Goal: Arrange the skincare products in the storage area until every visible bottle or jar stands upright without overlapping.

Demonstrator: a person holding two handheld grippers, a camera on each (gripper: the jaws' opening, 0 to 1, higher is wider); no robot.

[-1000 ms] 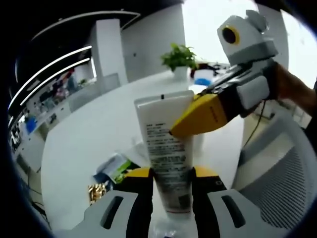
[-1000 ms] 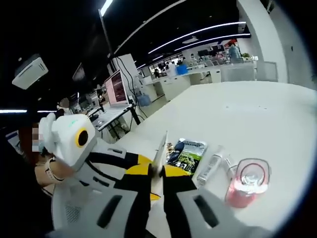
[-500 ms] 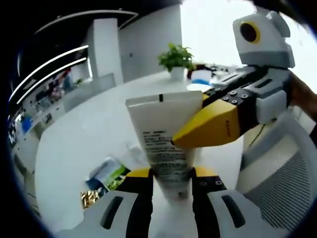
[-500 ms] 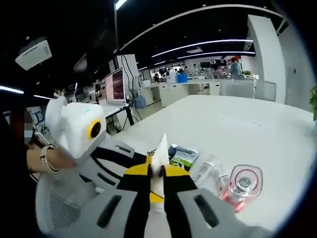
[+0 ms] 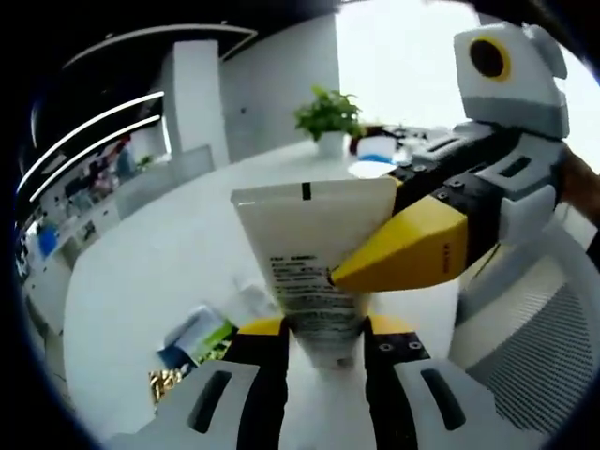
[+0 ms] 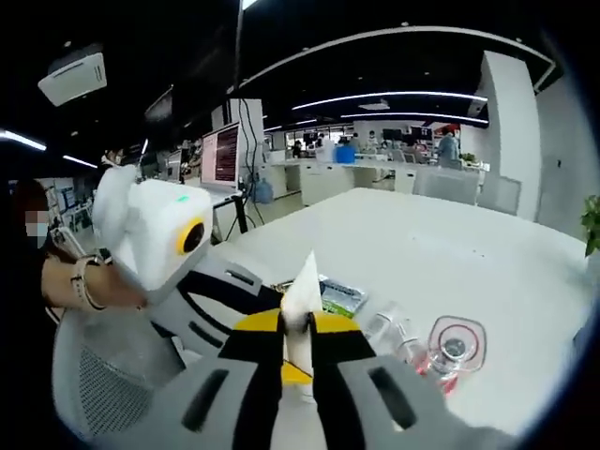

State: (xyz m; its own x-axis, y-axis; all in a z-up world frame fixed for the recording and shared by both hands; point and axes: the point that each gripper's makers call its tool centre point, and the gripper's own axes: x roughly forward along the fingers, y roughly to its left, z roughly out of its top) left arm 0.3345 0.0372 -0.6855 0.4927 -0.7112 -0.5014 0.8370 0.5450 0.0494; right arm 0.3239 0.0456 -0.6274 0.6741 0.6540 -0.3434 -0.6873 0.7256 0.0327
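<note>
In the left gripper view a white squeeze tube (image 5: pixel 314 262) stands with its flat crimped end up, printed with a block of small dark text too fine to read and a short black mark at the top edge. The left tool (image 5: pixel 323 342) is clenched on the tube's lower part, its yellow-tipped jaws pressed against both sides, and the tube's cap end is hidden between them. The right tool (image 5: pixel 408 255) comes in from the right, its yellow tips closed on the tube's right edge. The tube is held up over the white worktop (image 5: pixel 159 262), where a green-and-blue sachet (image 5: pixel 199 330) lies beside a clear bottle (image 5: pixel 251 298) on its side, half hidden behind the tube; a gold-speckled item at the lower left is too blurred to name. A potted plant (image 5: pixel 326 114) stands far back on the worktop. In the right gripper view the same tube (image 6: pixel 302 305) shows edge-on as a thin white wedge, pinched between the shut jaws of the right tool (image 6: pixel 298 328), with the left tool (image 6: pixel 258 323) gripping it from the left. Beyond lie the sachet (image 6: pixel 341 296), its writing unreadable, the clear bottle (image 6: pixel 389 328) and an upright pink jar (image 6: pixel 452 349) with a clear lid.
</note>
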